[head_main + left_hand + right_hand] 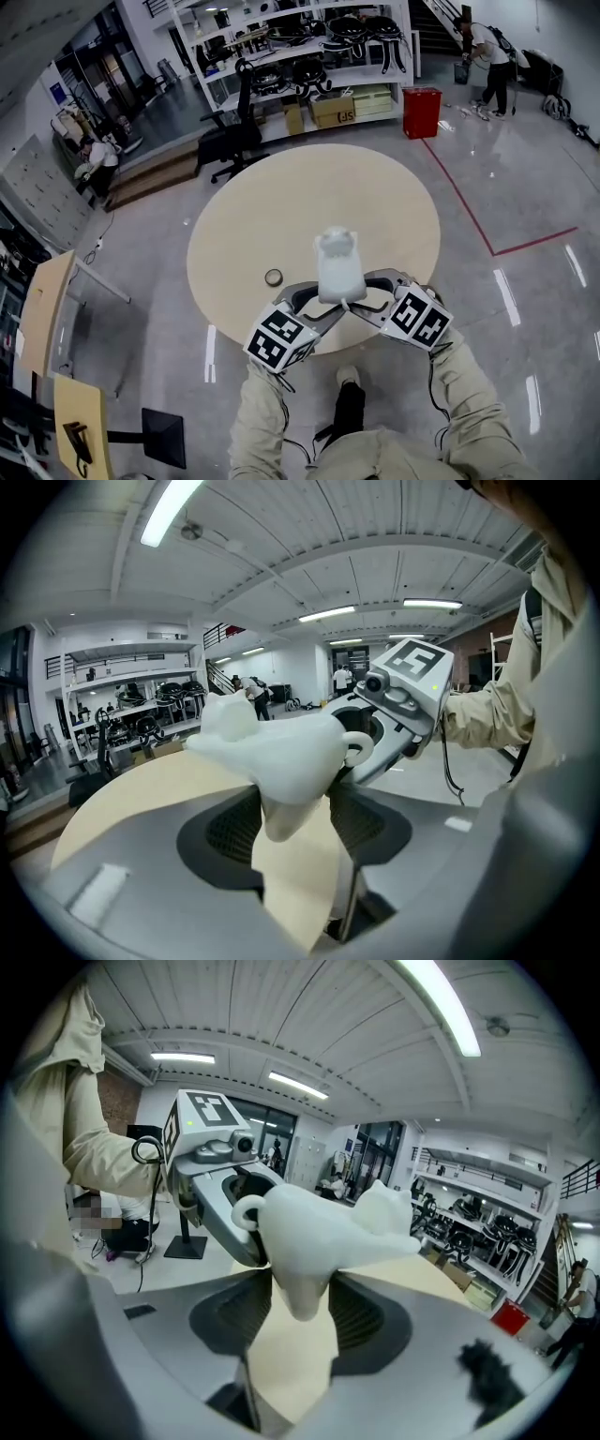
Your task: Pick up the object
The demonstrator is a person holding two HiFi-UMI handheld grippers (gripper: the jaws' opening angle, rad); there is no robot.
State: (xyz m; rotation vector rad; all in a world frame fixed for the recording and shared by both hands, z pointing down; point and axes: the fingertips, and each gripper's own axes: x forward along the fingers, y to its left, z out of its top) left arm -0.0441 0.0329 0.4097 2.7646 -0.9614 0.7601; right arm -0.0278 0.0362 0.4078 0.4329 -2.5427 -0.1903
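Note:
A white animal-shaped figure (337, 262) with a curled tail hangs over the near edge of a round beige table (281, 206). My left gripper (317, 305) grips it from the lower left and my right gripper (364, 302) from the lower right. In the left gripper view a leg of the figure (281, 761) sits clamped between the dark pads of the left gripper (300, 822), with the right gripper (403, 700) beyond. In the right gripper view another leg of the figure (319, 1232) is clamped in the right gripper (305, 1312), and the left gripper (211, 1152) shows behind.
A small ring-shaped item (273, 277) lies on the table near its front left. Behind the table stand a black office chair (230, 141), a red bin (421, 112) and shelves (309, 56). A person (487, 56) stands at the far right, another (98, 159) at the far left.

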